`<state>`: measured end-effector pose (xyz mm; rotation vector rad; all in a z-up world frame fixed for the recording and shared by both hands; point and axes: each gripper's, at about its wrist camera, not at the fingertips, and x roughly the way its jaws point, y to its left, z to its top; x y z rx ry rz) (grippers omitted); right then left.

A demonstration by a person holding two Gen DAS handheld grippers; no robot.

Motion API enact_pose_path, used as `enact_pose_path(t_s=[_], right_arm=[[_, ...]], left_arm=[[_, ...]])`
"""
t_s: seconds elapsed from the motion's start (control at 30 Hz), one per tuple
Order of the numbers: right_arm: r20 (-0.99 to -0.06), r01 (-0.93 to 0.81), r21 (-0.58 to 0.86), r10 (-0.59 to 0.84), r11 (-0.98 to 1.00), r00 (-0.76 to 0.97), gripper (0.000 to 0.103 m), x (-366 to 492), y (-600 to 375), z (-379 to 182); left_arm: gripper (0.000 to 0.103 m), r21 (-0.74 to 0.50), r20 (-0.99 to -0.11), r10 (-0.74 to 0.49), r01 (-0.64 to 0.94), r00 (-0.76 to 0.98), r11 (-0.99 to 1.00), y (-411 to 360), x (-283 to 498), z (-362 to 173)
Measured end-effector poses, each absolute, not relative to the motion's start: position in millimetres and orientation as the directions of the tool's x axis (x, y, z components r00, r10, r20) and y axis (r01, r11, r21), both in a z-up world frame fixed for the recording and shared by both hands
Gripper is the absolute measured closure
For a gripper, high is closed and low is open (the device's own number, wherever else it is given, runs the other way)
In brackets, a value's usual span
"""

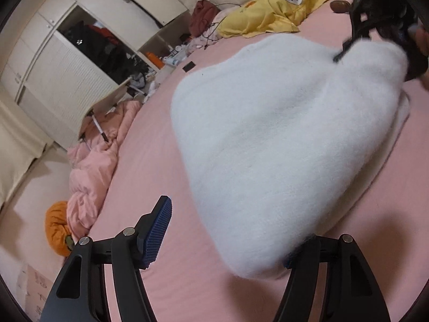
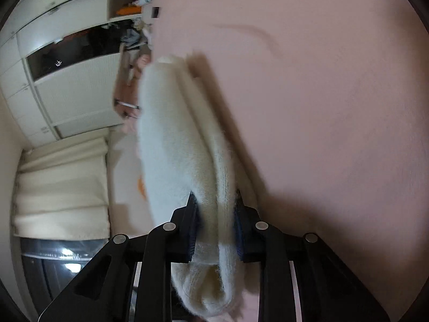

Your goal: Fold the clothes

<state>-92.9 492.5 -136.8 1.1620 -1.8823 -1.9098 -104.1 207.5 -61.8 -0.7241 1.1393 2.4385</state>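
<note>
A fluffy white sweater [image 1: 273,139] lies spread on the pink bed sheet [image 1: 150,177]. In the left wrist view my left gripper [image 1: 230,230] stands wide open at the sweater's near corner. Its left blue pad [image 1: 158,230] is bare, and the fabric drapes over the right finger. At the far right edge of the sweater my right gripper [image 1: 346,51] reaches in, held by a hand. In the right wrist view, that gripper [image 2: 214,196] is shut on a thick fold of the white sweater [image 2: 177,145], which is lifted off the sheet [image 2: 321,107].
A yellow blanket [image 1: 273,13] lies at the head of the bed and a small dark phone [image 1: 189,66] on the sheet. A pink duvet [image 1: 93,166], a folding table [image 1: 107,107] and an orange bundle [image 1: 57,228] crowd the left side. A wardrobe [image 1: 67,80] stands behind.
</note>
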Motion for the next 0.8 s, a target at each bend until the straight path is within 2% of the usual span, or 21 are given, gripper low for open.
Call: enact_pose_path(t_s=[0.03,0.1,0.17,0.27,0.3,0.33,0.43,0.5,0.57,0.63,0.7,0.8], right_arm=[[-0.361,-0.297,0.931,-0.636,-0.211,-0.682,0.079,-97,489,-117],[-0.304,-0.236,0.952,-0.666,-0.194,-0.681,0.079,-104,482,-110],[-0.414,-0.306,0.909,-0.677,-0.281,-0.608,0.079,-115,471,-131],[-0.387,-0.318,0.920,-0.661,-0.230,-0.643,0.077,-108,475,-142],[-0.397,-0.331,0.915,-0.652,-0.230,-0.646,0.072,-105,477,-140],[-0.452,-0.360,0.891,-0.624,-0.277,-0.638,0.067,-102,481,-129],[-0.603,-0.390,0.789,-0.477,-0.476,-0.639,0.066,-81,492,-83],[-0.584,-0.329,0.783,-0.442,-0.528,-0.680,0.064,-67,492,-59],[-0.493,-0.187,0.833,-0.546,-0.520,-0.678,0.064,-62,488,-45],[-0.524,-0.111,0.797,-0.589,-0.593,-0.616,0.064,-67,466,-41],[-0.601,-0.077,0.727,-0.577,-0.683,-0.553,0.064,-74,443,-44],[-0.631,-0.038,0.674,-0.549,-0.737,-0.548,0.064,-67,433,-51]], left_arm=[[0.036,0.588,-0.584,0.097,-0.502,-0.806,-0.634,205,-104,-59],[0.036,0.496,-0.603,0.112,-0.482,-0.789,-0.723,191,-111,-50],[0.036,0.388,-0.623,0.131,-0.450,-0.771,-0.804,174,-119,-41],[0.035,0.409,-0.634,0.115,-0.458,-0.765,-0.789,175,-117,-50],[0.035,0.416,-0.638,0.109,-0.460,-0.763,-0.784,175,-116,-53],[0.035,0.425,-0.639,0.104,-0.463,-0.762,-0.778,176,-115,-55],[0.035,0.476,-0.616,0.098,-0.469,-0.782,-0.744,184,-105,-55],[0.035,0.486,-0.610,0.099,-0.470,-0.786,-0.736,184,-103,-55],[0.035,0.473,-0.614,0.104,-0.469,-0.783,-0.746,181,-104,-53],[0.035,0.448,-0.623,0.108,-0.467,-0.774,-0.763,178,-107,-52],[0.035,0.435,-0.629,0.108,-0.464,-0.770,-0.772,177,-108,-51],[0.035,0.449,-0.624,0.104,-0.464,-0.774,-0.763,179,-107,-52]])
